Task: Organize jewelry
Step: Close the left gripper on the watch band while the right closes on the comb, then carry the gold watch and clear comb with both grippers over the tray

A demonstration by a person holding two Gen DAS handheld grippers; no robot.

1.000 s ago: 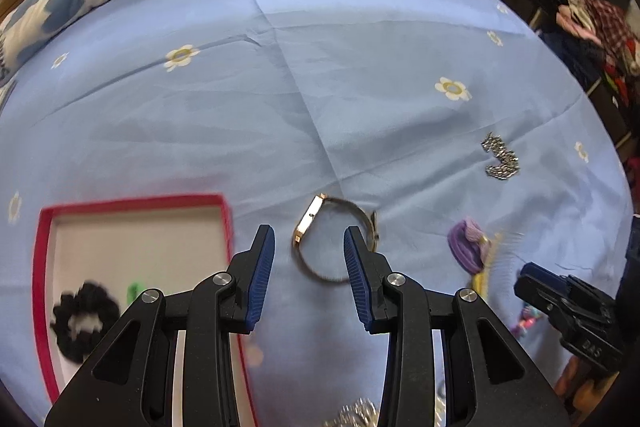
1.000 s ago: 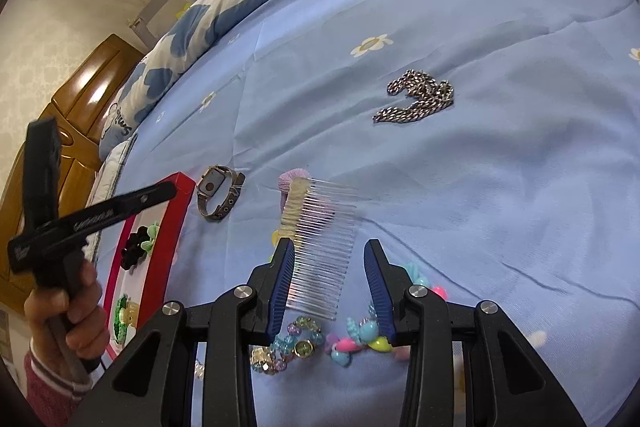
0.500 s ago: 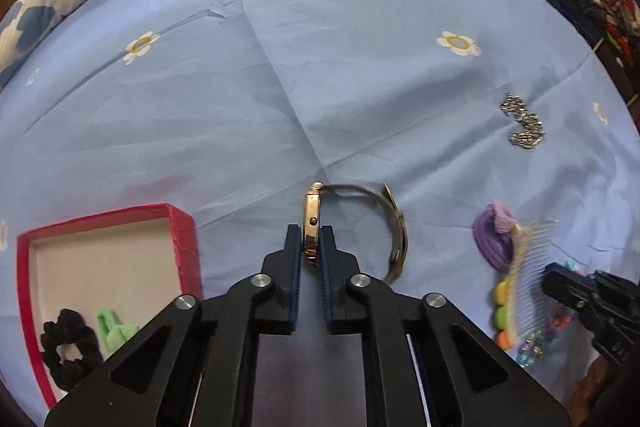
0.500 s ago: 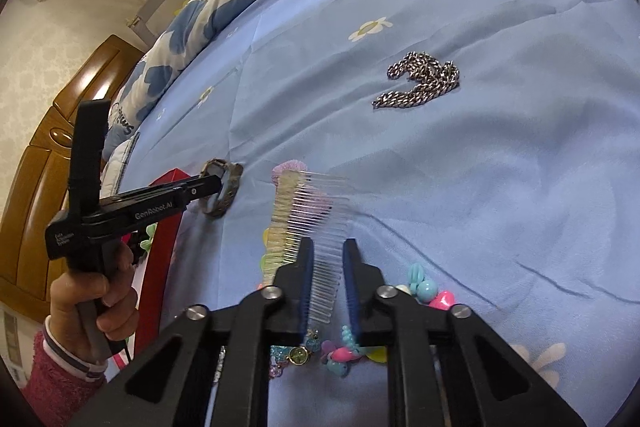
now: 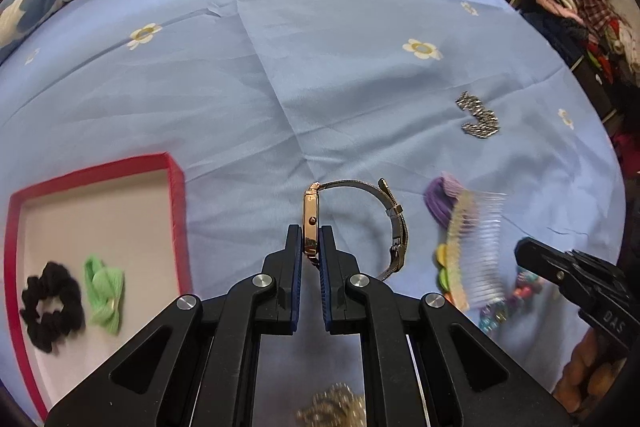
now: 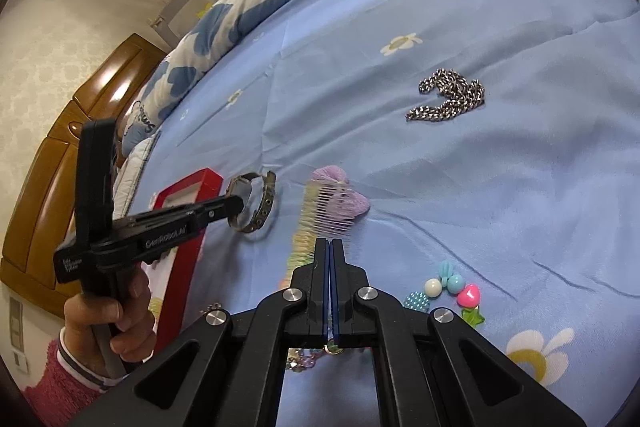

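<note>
My left gripper (image 5: 310, 231) is shut on the gold case of a wristwatch (image 5: 394, 223), which stands on edge on the blue bedsheet with its mesh strap looping to the right. In the right wrist view the same left gripper (image 6: 236, 205) pinches the watch (image 6: 260, 211) beside the red box (image 6: 192, 187). My right gripper (image 6: 330, 243) is shut on the clear teeth of a hair comb (image 6: 316, 215) with a pastel spine. The comb (image 5: 476, 247) looks blurred in the left wrist view, with the right gripper's tip at its teeth.
The red box (image 5: 176, 211) holds a black scrunchie (image 5: 52, 307) and a green bow (image 5: 104, 287). A purple scrunchie (image 6: 352, 203), a silver chain (image 6: 448, 103), coloured beads (image 6: 448, 291) and a gold piece (image 5: 336, 407) lie on the sheet. A hand (image 6: 116, 323) holds the left gripper.
Both grippers went from open to shut: the left moved in and closed on the watch case, the right closed on the comb's teeth. The comb now looks shifted and blurred.
</note>
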